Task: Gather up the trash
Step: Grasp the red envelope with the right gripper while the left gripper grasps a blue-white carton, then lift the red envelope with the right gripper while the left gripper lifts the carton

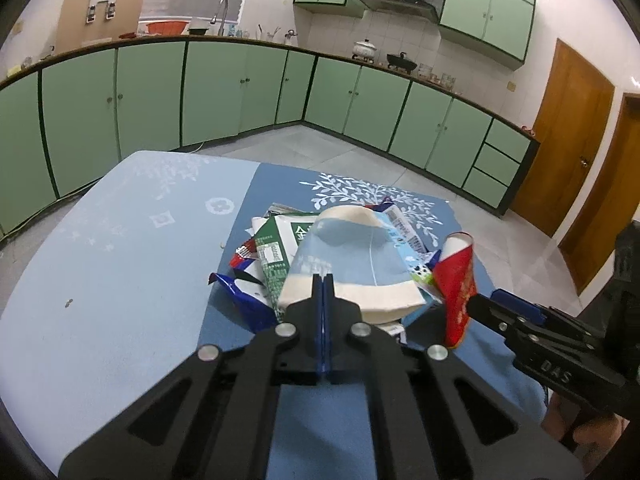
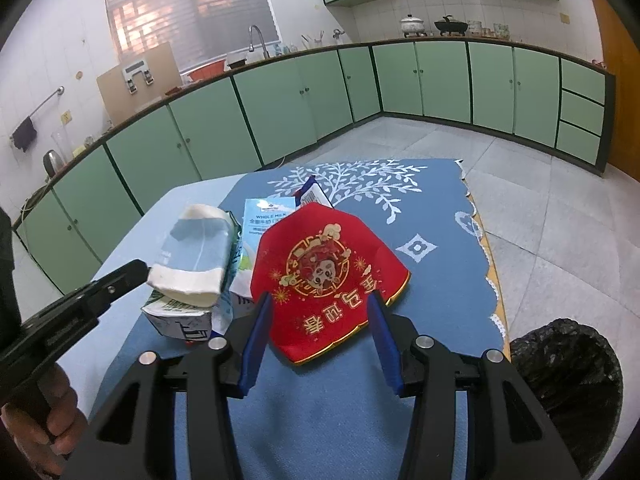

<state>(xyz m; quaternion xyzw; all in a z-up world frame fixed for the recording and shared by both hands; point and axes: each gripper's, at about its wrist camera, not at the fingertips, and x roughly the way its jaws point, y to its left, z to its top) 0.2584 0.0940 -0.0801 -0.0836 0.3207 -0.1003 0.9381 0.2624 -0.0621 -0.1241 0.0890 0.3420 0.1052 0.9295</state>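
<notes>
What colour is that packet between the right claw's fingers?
Red with gold trim and print, the red packet shows best from the right wrist.

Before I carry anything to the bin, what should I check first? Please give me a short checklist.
1. Left tool shut on the pale blue carton: ok.
2. Right tool gripping the red packet: cannot tell; the packet sits between its spread fingers.
3. Black-lined bin open, beside the table: ok.
4. All trash collected: not ok; the green carton and blue wrapper remain.
</notes>
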